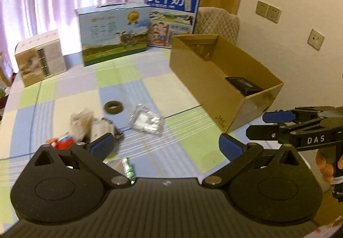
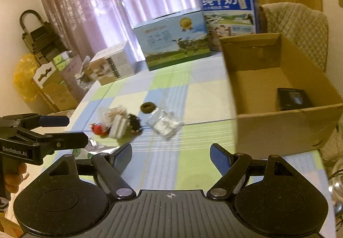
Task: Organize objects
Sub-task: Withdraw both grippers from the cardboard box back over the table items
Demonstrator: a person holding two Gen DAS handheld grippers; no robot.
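On the surface (image 1: 70, 96), the open cardboard box (image 1: 205, 79) stands at about 2 o'clock from the middle, and a flat dark case (image 1: 244, 85) lies inside it, in the near corner. At 12 o'clock two milk cartons stand at the far edge: the lower carton (image 1: 111, 34) in front, the taller carton (image 1: 171, 17) behind it and to its right. At 10 o'clock stands a small box (image 1: 40, 57). Near the middle lies a ring (image 1: 113, 107); just beside it, at 4 o'clock, is a clear packet (image 1: 148, 122). At 8 o'clock from the ring is a small heap of items (image 1: 90, 126), touching each other, perhaps packets. A chair (image 1: 218, 21) stands behind the cardboard box.
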